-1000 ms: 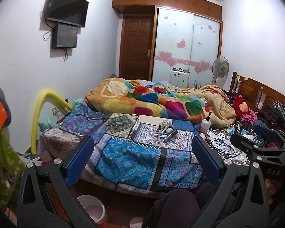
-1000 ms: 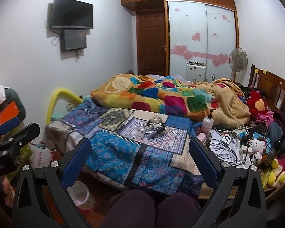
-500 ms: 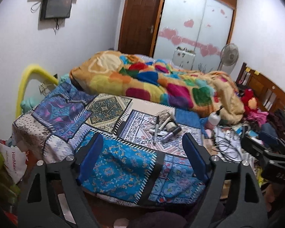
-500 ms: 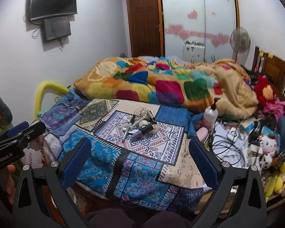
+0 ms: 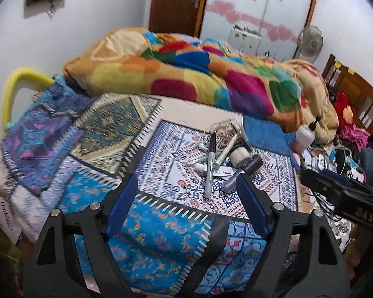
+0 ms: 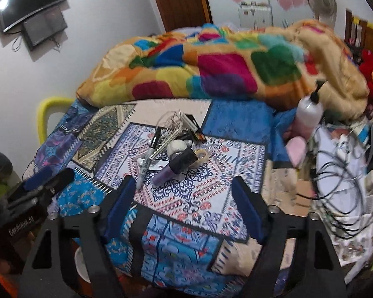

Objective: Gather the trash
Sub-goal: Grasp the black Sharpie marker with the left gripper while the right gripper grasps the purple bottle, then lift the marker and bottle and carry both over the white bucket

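Tape roll [image 6: 201, 154] only right-view visible

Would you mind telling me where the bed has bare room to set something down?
Free: patterned bedspread between the right gripper and the trash pile, and the blue patch below the colourful quilt. Crowded: the pile itself and the cable tangle beside the pump bottle.

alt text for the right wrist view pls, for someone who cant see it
The open right gripper with blue pads points at a small heap of clutter, pens, wire and a purple tube, on a blue patterned bedspread. A multicoloured quilt lies behind; a white pump bottle and tangled cables sit right.
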`<state>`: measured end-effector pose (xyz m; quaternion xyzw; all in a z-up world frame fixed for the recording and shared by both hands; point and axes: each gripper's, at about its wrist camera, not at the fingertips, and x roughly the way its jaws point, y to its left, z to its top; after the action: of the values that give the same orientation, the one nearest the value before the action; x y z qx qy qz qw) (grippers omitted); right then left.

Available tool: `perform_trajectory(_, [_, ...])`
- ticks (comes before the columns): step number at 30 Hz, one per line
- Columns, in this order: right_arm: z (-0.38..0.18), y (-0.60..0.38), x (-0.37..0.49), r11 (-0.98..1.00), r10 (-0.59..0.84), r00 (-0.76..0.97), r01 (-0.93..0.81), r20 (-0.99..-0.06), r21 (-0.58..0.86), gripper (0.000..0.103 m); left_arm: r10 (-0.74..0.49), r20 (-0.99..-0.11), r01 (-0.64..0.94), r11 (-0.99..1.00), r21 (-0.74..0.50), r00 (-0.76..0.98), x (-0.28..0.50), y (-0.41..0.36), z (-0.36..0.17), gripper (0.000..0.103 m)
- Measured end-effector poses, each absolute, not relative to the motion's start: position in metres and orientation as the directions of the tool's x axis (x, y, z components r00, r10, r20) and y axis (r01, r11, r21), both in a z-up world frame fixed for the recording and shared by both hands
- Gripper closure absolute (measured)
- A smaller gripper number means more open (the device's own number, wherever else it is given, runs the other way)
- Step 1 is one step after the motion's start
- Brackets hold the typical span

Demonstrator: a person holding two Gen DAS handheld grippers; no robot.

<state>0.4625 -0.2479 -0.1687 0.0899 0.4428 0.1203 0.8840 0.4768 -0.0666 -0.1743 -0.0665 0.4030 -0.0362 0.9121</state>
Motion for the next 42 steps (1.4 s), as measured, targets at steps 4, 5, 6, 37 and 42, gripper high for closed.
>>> perform_trajectory(4, [-0.194, -0.245, 0.492, 0.941, 0.326, 0.533, -0.105, -0.781, 0.321, 0.043, -0.14, -0.761, 0.034, 0.988, -0.153, 0.633, 0.502, -0.072, -0.203, 0.022])
perform_trajectory(5, [-0.2, -0.244, 0.499, 0.937, 0.335, 0.52, -0.1, -0.786, 0.334, 0.047, -0.145, -0.766, 0.039, 0.987, -0.154, 0.626, 0.506, -0.074, -0.209, 0.023])
perform_trajectory(6, [-0.207, -0.242, 0.506, 0.932, 0.348, 0.505, -0.093, -0.79, 0.351, 0.05, -0.148, -0.77, 0.042, 0.987, -0.156, 0.62, 0.51, -0.074, -0.215, 0.027])
perform_trajectory(37, [-0.227, -0.231, 0.528, 0.938, 0.347, 0.463, -0.165, -0.816, 0.305, 0.078, -0.242, -0.824, 0.117, 0.97, -0.213, 0.512, 0.525, -0.102, -0.261, 0.093])
perform_trajectory(42, [-0.232, -0.225, 0.52, 0.943, 0.322, 0.423, -0.225, -0.847, 0.246, 0.078, -0.195, -0.841, 0.104, 0.981, -0.165, 0.505, 0.5, -0.094, -0.259, 0.093])
